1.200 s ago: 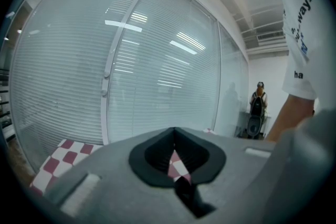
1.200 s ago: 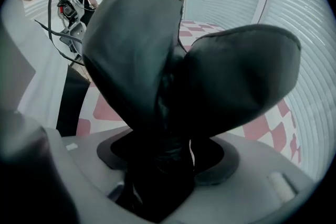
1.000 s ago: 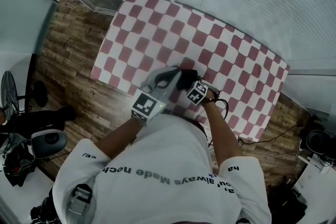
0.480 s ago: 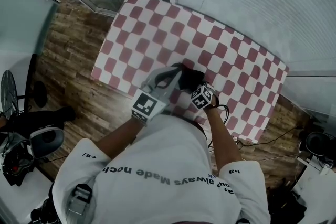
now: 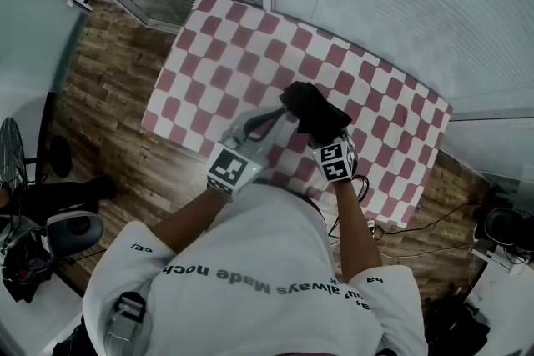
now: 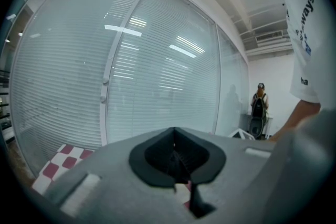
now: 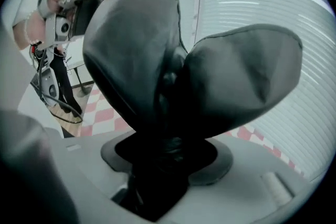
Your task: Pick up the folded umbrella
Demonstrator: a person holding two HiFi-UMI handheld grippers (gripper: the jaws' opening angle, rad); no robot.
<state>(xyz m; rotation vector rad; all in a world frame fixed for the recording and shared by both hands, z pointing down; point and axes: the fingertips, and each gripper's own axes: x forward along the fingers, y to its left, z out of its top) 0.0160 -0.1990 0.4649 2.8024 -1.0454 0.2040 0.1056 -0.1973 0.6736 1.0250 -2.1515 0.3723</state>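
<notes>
Two grippers are over the red and white checked table (image 5: 225, 46). The right gripper (image 5: 325, 144) squeezes the black folded cloth umbrella (image 5: 310, 108) and holds it above the table; its jaws have just closed a bit more on it. The left gripper (image 5: 279, 114) is just beside the umbrella, jaws together, holding nothing.

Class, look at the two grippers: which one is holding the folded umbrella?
The right gripper: its jaws clamp the black folded umbrella; the left gripper holds nothing.

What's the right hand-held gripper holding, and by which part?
Folded umbrella, clamped near one narrowed end; the jaws have just been closing on it.
</notes>
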